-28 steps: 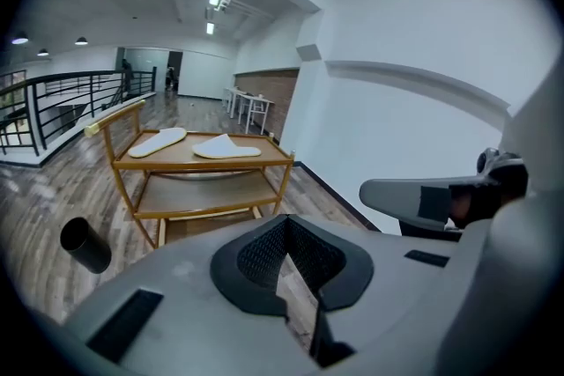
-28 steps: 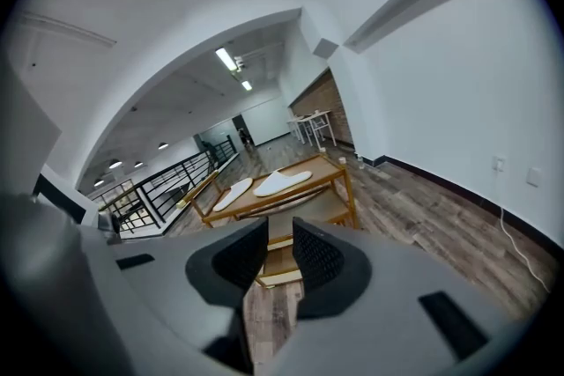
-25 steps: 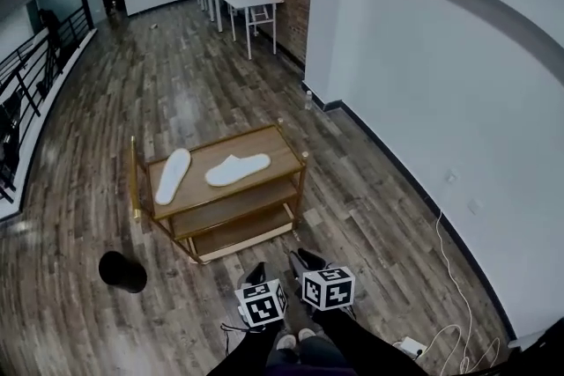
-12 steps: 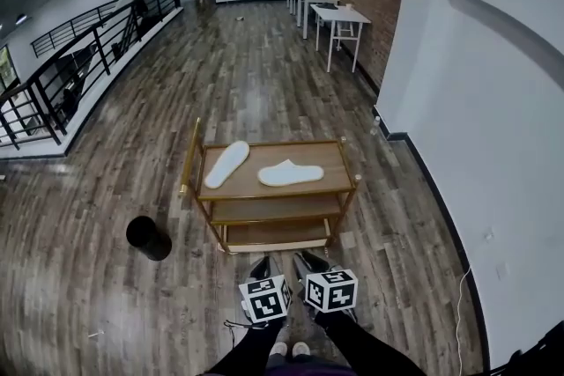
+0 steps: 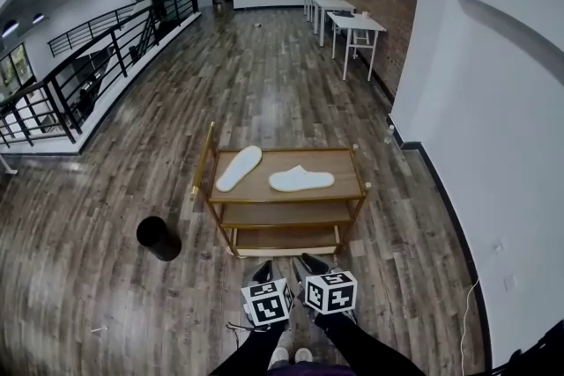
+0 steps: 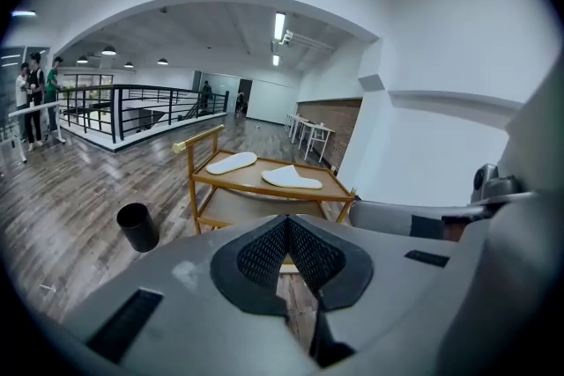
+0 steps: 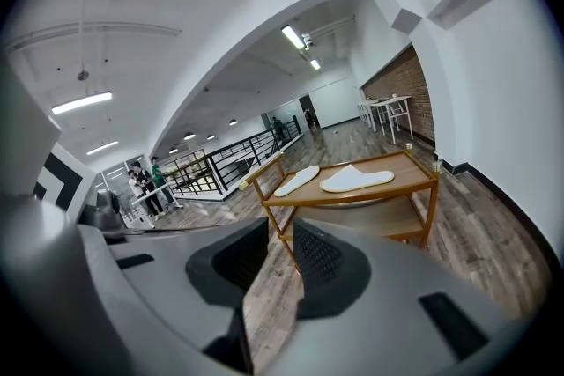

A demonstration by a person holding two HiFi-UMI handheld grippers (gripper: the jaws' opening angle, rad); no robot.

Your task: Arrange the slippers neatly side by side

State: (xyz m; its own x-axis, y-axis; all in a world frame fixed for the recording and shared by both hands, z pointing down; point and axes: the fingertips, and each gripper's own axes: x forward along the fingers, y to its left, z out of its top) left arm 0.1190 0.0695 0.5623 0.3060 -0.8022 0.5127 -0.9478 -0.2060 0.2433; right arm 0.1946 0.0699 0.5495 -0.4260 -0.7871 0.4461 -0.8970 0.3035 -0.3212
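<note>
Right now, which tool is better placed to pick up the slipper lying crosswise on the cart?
Probably the right tool: its jaws stand apart and empty, and that slipper lies on the cart's right half. The left tool is shut.

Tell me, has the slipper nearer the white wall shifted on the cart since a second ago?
No. The slipper lies on the same right-hand part of the cart's top shelf, angled as before to the other slipper; only the camera swung.
</note>
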